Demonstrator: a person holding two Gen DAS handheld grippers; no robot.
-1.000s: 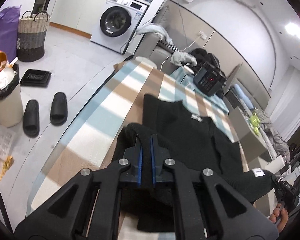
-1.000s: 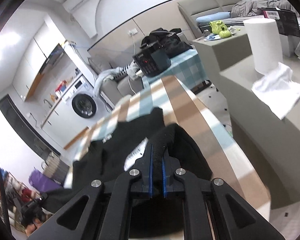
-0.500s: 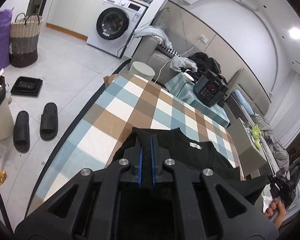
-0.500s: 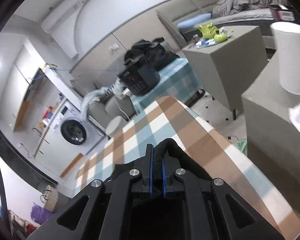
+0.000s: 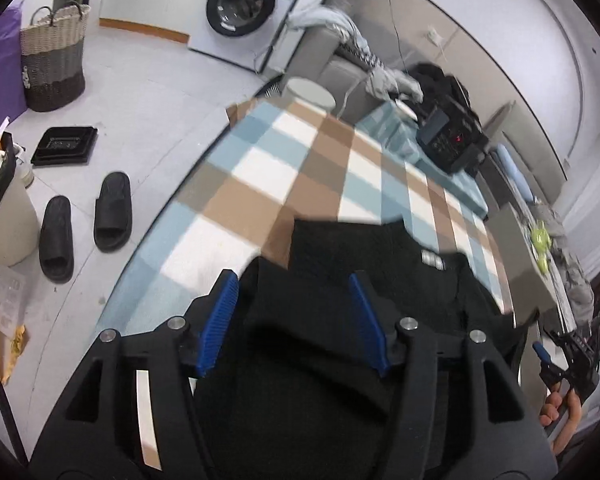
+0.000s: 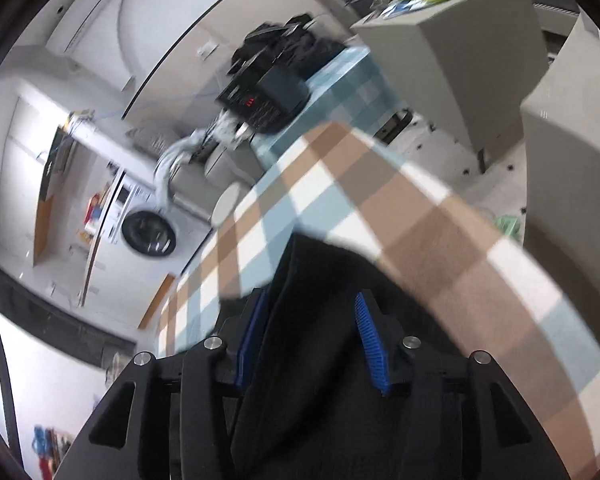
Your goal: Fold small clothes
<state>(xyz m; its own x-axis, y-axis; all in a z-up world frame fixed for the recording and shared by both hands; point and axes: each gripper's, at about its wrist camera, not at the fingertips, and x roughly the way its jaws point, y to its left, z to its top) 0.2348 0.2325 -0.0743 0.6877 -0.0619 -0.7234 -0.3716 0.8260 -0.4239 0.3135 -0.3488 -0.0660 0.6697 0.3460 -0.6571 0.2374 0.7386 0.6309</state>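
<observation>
A black garment with a white neck label lies on the checked tablecloth. My left gripper hovers low over its near, doubled-over part. Its jaws are opening, with black cloth lying between the blue pads and not pinched. In the right wrist view the same garment runs up between the jaws of my right gripper. They are opening too, and the cloth hangs loose beside the pads. The right gripper and the hand holding it also show at the left view's far right edge.
On the floor to the left are black slippers, a lined bin, a black tray, a woven basket and a washing machine. A black device sits beyond the table. Grey cabinets stand on the right.
Both grippers were shut on the garment's edge and carried it forward over the table. Now both pairs of jaws have parted and the cloth is let go.
</observation>
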